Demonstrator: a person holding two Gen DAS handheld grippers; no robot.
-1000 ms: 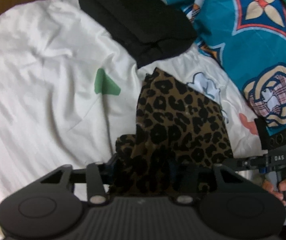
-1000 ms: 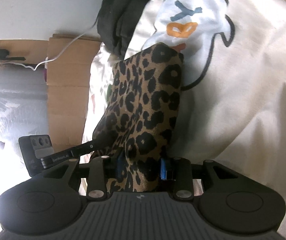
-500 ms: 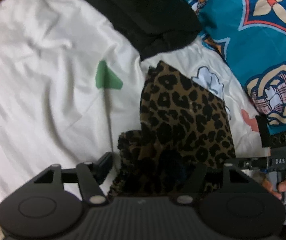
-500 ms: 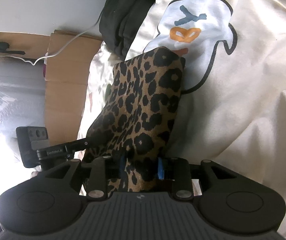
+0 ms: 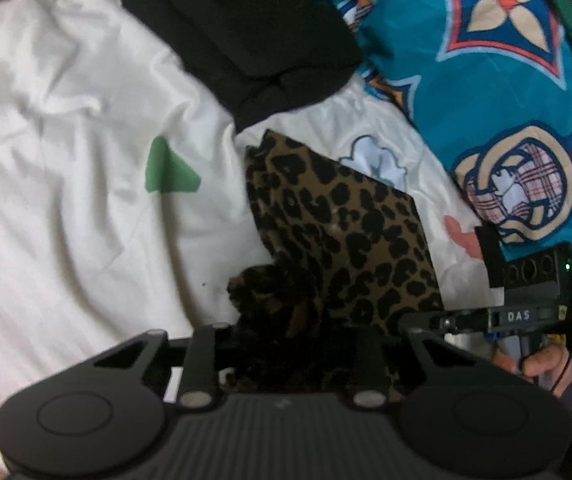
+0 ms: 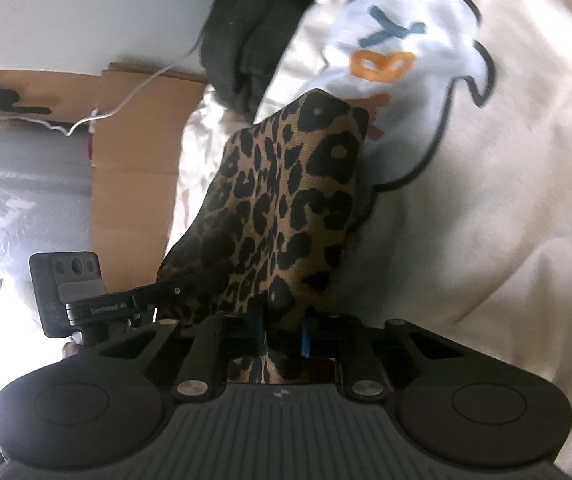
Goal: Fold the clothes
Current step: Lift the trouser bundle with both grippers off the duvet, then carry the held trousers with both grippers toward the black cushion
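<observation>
A leopard-print garment (image 5: 342, 236) lies folded on the white bed sheet (image 5: 65, 152); it also shows in the right wrist view (image 6: 281, 208). My left gripper (image 5: 286, 344) is open, its fingers spread wide around the garment's bunched near edge. My right gripper (image 6: 281, 332) is shut on the garment's near end, the cloth pinched between the blue pads. The right gripper also shows at the right of the left wrist view (image 5: 418, 320), at the garment's near right corner.
A folded black garment (image 5: 241, 36) lies at the back, just beyond the leopard one. A teal patterned quilt (image 5: 486, 60) covers the right side. In the right wrist view a cardboard box (image 6: 137, 160) and a white cable (image 6: 133, 96) stand beside the bed.
My left gripper has opened and let go of the garment's edge, which now lies bunched between its fingers. My right gripper stays shut on the cloth.
</observation>
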